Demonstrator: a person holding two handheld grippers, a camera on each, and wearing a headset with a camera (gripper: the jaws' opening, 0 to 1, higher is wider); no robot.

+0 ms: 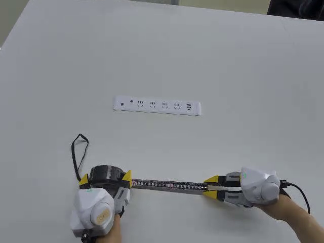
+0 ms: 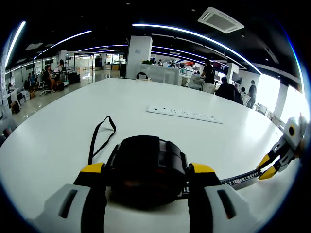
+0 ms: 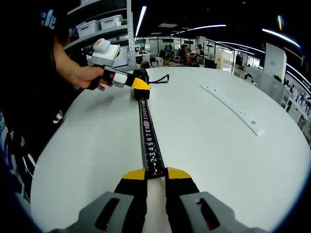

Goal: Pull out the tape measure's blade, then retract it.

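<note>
The tape measure [image 1: 107, 174] is a black, rounded case with a thin black wrist strap [image 1: 77, 151] looped beside it. It lies at the near edge of the white bench [image 1: 228, 71], in front of a white power strip [image 1: 157, 106]. Its blade [image 3: 149, 138] is black with white markings and runs flat along the bench; the numerals 2 to 9 can be read. The left gripper [image 1: 105, 178] has its yellow-tipped jaws clamped on the case's sides. The right gripper [image 1: 211, 186] has its jaws closed on the blade's end.
</note>
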